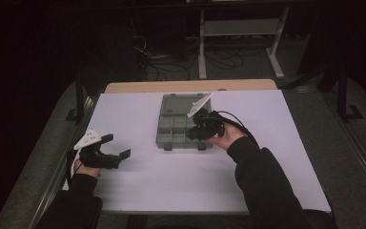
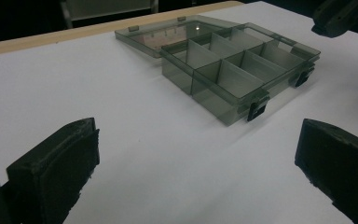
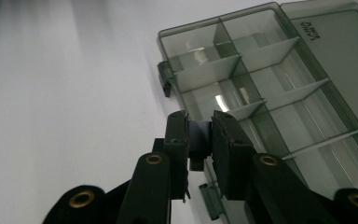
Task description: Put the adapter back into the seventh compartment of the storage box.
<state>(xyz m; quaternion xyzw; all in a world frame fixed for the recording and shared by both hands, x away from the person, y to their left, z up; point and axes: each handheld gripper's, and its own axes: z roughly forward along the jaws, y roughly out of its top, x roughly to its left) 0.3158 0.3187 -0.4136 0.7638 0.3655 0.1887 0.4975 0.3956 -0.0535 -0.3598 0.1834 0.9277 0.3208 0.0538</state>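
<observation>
We are in what looks like a lab or test room: a white-topped table (image 1: 138, 186) stands on grey carpet, loose cables (image 1: 171, 59) trail across the dark floor behind it, beside a bare white metal frame (image 1: 240, 28).

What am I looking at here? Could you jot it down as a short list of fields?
Setting: white table
Main thing: grey see-through box with dividers, nothing seen in its sections
Lid: open, lying flat behind the box
Left tongs: open, apart from the box
Right tongs: closed on a small dark piece over the box's front edge; what it is I cannot tell
</observation>
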